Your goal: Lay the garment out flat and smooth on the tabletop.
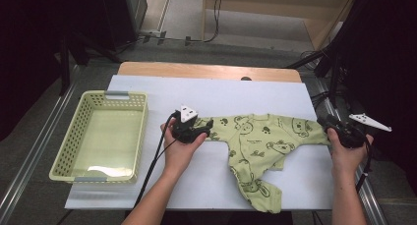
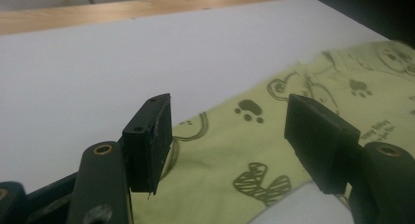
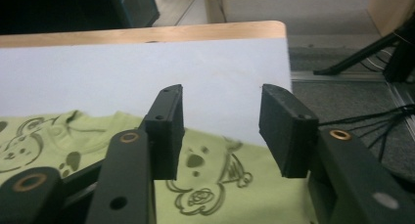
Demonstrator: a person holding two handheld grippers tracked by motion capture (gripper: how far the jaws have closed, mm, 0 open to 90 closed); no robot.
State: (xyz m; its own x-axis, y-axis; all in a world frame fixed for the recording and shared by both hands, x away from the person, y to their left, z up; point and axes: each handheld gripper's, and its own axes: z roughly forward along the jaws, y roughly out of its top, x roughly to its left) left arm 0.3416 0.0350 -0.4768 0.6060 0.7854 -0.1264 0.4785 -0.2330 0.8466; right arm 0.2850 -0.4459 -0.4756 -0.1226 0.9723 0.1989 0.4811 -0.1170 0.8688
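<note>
Green baby romper (image 1: 263,146) lies spread flat toward the worktop's (image 1: 147,92) right edge, sleeves outstretched. Left tool (image 1: 205,128) and right tool (image 1: 326,122) stand open over the sleeve ends, gripping nothing. Spreading looks done; folding or moving it to the basket (image 1: 101,136) probably remains.

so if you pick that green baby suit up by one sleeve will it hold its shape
Probably not. The baby suit lies flat and thin on the white table, so it likely drapes limply. A folded leg suggests soft, light cloth; pushed, it would likely bunch rather than slide.
</note>
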